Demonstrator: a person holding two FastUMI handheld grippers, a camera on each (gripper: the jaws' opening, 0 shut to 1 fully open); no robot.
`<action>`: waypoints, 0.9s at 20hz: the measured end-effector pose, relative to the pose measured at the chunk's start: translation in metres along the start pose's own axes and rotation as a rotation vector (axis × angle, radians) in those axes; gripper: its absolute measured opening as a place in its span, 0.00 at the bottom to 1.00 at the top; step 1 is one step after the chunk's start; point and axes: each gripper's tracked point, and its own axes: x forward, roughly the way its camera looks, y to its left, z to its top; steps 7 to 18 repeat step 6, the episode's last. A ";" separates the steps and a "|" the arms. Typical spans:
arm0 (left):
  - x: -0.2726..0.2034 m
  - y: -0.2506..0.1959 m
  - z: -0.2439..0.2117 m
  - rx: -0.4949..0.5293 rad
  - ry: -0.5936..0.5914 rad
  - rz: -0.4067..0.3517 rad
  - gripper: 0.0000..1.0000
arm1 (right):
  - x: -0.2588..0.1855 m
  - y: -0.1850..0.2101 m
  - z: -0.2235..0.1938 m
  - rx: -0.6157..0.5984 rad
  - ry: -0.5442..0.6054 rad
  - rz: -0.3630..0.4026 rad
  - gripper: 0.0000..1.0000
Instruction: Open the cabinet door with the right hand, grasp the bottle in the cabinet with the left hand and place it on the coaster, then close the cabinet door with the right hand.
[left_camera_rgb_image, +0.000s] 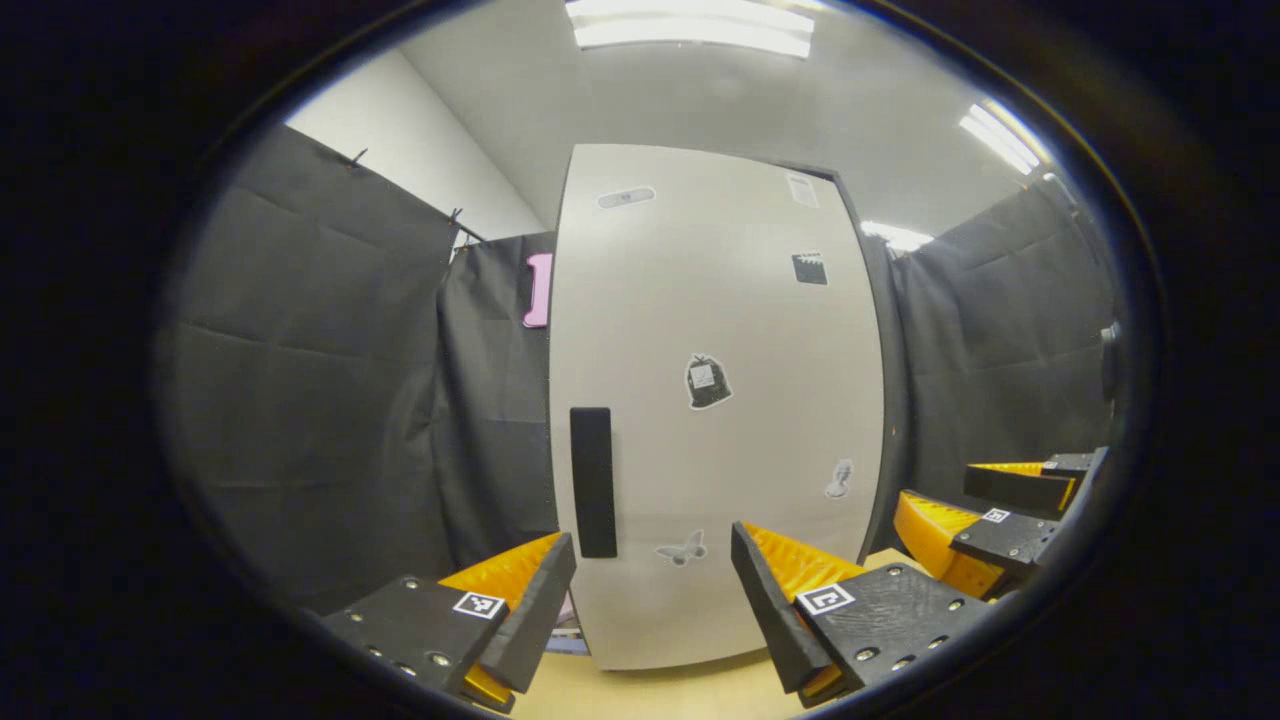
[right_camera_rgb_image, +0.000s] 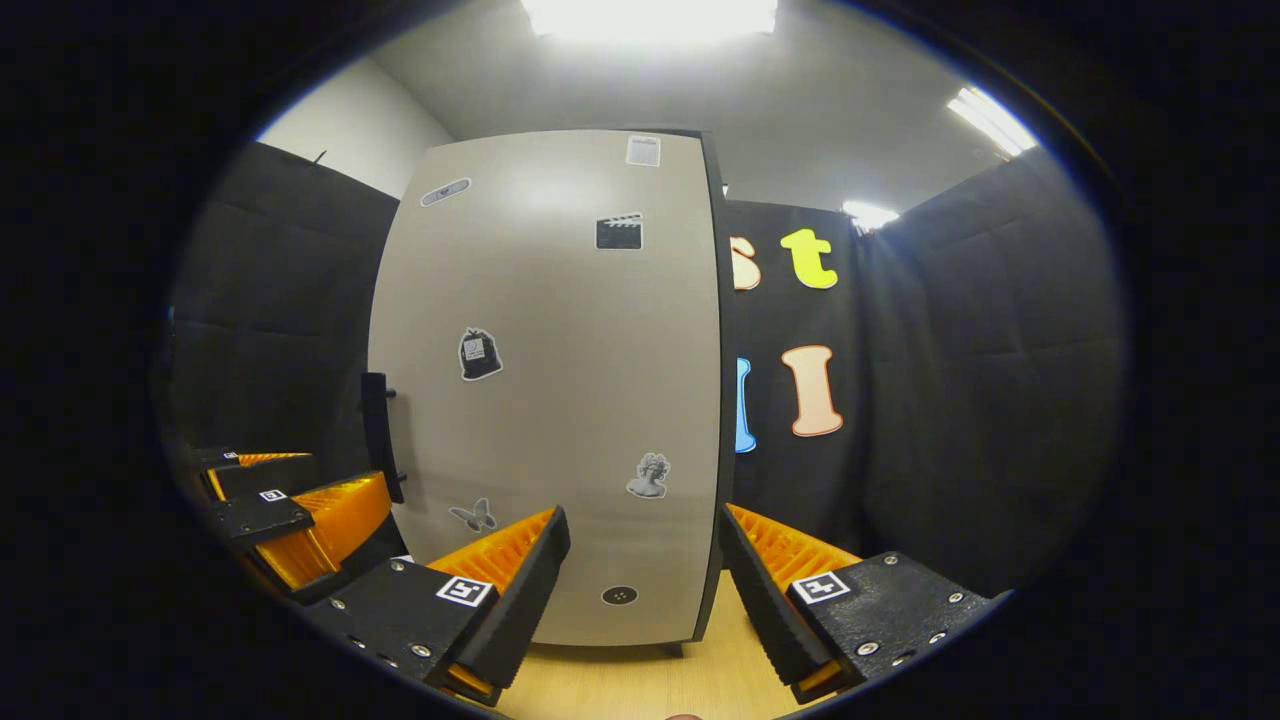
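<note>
Here's the cabinet door (left_camera_rgb_image: 715, 400), pale grey and flat shut, standing tall on the light wooden counter (left_camera_rgb_image: 650, 690). Its black handle (left_camera_rgb_image: 593, 482) runs vertically near the door's left edge, with stickers scattered across the panel. The left gripper (left_camera_rgb_image: 652, 590) hangs in front of the door's lower part, jaws spread wide with nothing between them. Off to its right, low, sits the right gripper (left_camera_rgb_image: 985, 520), well apart from the handle. From the right gripper view, the right gripper (right_camera_rgb_image: 645, 580) faces the door's lower right corner, jaws wide and empty too, and the left gripper (right_camera_rgb_image: 290, 510) shows at the left, close to the handle (right_camera_rgb_image: 375, 435), though whether it touches is hard to judge at this edge. Whatever the cabinet holds is hidden behind the shut door.
</note>
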 end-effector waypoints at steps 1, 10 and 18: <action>0.000 0.001 0.001 0.004 -0.005 0.000 0.89 | 0.000 -0.001 0.000 0.002 0.001 -0.004 0.93; 0.001 -0.001 0.001 0.006 -0.025 -0.010 0.82 | -0.001 0.002 -0.001 0.002 0.006 0.001 0.92; 0.001 -0.001 0.001 0.006 -0.025 -0.010 0.82 | -0.001 0.002 -0.001 0.002 0.006 0.001 0.92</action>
